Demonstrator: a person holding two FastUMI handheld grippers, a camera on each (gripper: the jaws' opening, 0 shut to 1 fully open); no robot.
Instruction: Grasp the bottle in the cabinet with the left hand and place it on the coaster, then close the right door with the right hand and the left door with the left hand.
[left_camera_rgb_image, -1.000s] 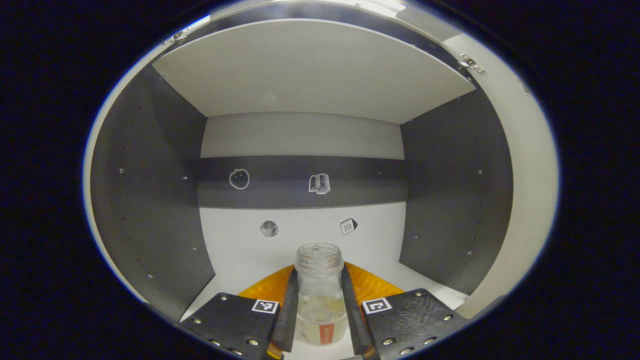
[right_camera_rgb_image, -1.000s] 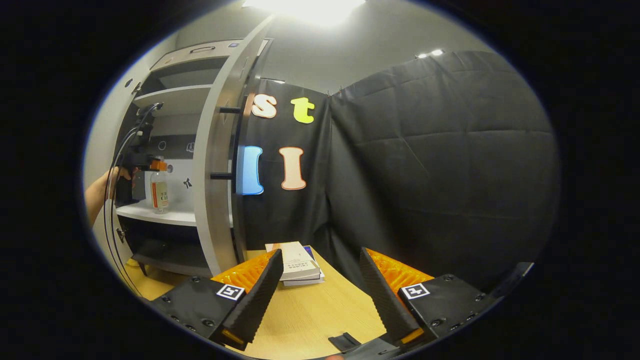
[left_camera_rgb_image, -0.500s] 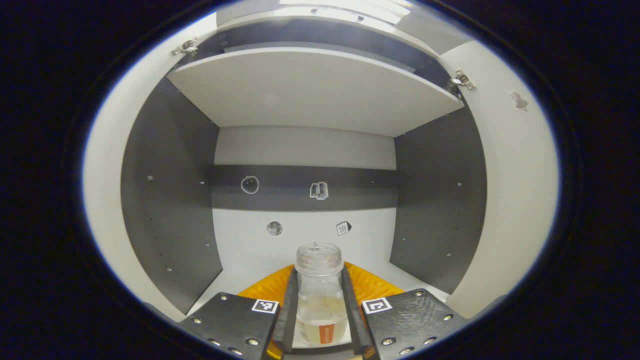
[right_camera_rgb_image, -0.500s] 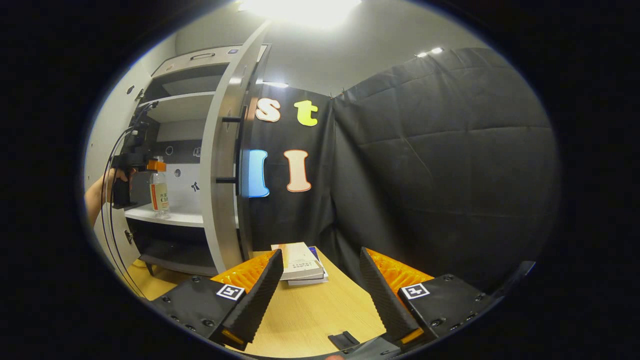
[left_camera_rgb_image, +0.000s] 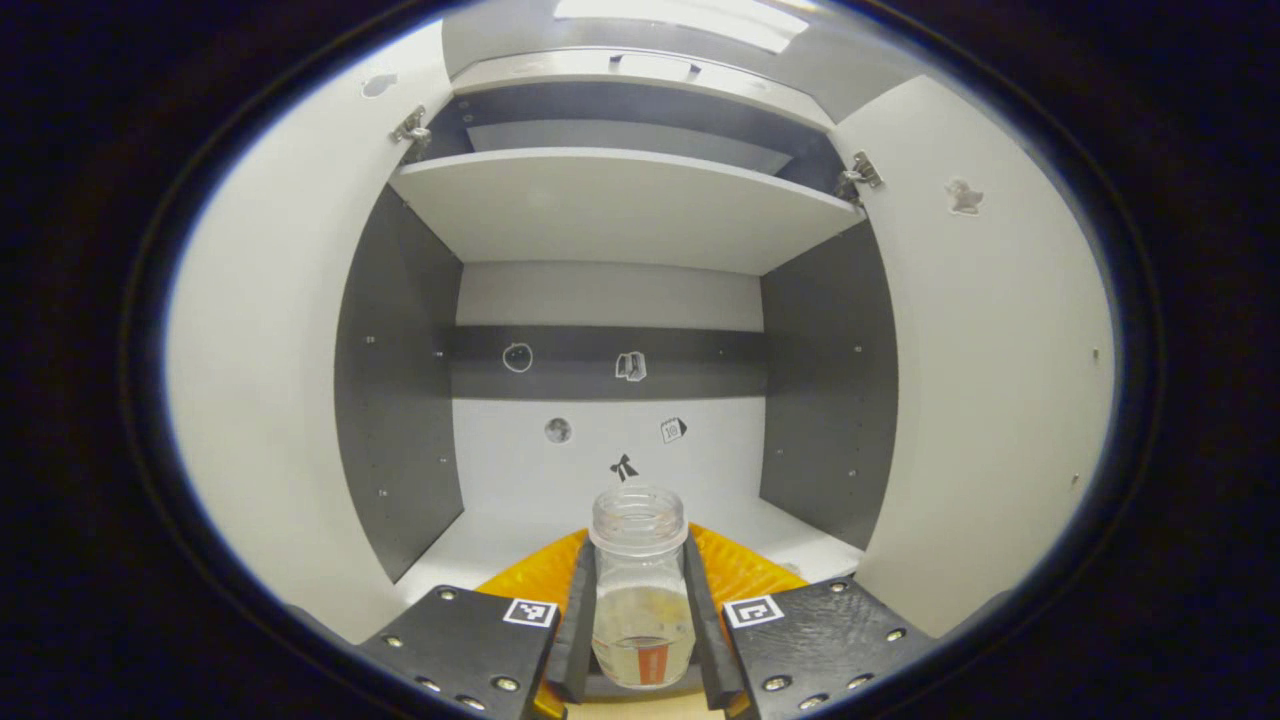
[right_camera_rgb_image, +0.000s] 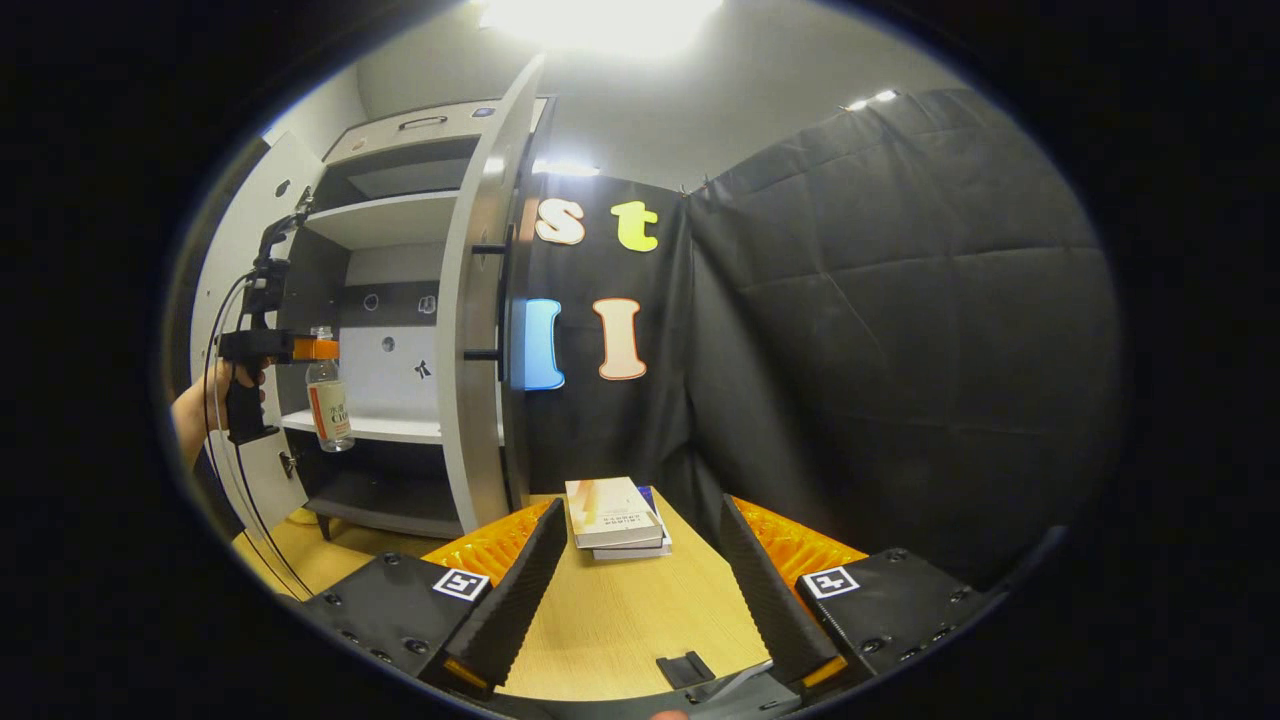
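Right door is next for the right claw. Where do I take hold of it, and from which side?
Take the right door by one of the dark handle pegs sticking out of its outer face, approaching from the wall-cloth side. The door stands wide open, edge-on to the right claw, whose fingers are spread wide, so I'd judge a hook or push on its outer face swings it shut.

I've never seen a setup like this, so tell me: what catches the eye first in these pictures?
First, the clear bottle pinched between the left tongs, in front of the open cabinet with both its doors swung wide. From the right gripper view, a hand holds that tool out by the shelf. The right tongs gape open above a wooden table, where stacked books lie.
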